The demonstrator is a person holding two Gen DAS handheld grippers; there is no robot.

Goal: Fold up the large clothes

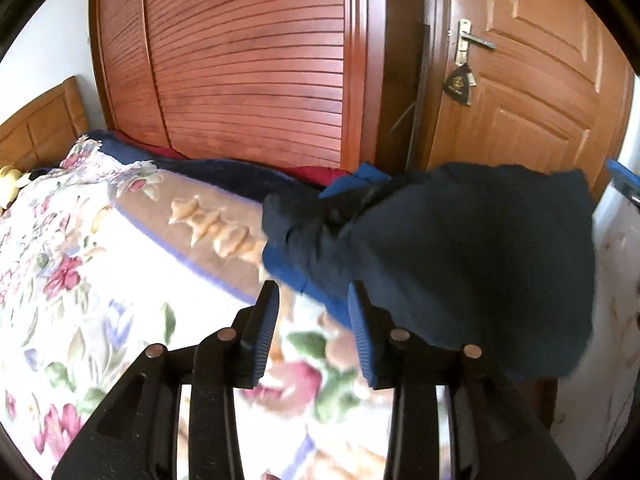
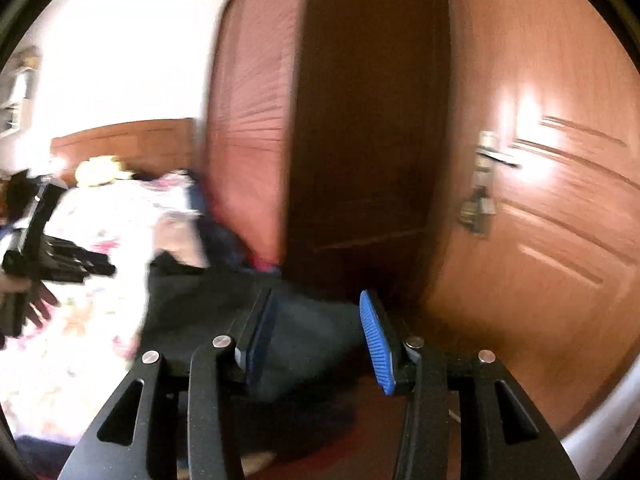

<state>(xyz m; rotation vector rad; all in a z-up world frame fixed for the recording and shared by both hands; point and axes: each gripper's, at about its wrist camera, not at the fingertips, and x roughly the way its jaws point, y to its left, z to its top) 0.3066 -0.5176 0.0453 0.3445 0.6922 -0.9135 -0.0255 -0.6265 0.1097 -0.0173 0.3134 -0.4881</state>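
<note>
wardrobe: big reddish wood one (image 1: pixel 248 64) with slatted louvre fronts, runs along the far side of the bed
door: lighter brown panelled door (image 1: pixel 532 76) right next to the wardrobe, closed
door handle: brass lever (image 1: pixel 472 42) on a plate, with a small dark tag (image 1: pixel 459 86) hanging under it
headboard: plain panelled wood (image 1: pixel 40 124), off in the left corner
bed cover: pale floral quilt (image 1: pixel 80 264), pink flowers and green leaves, with a tan band edged in purple
wall: white (image 1: pixel 52 44), above the headboard
light: pretty strong daylight, the wall and bed blow out white in the right wrist view, and there's glare on the door
</note>
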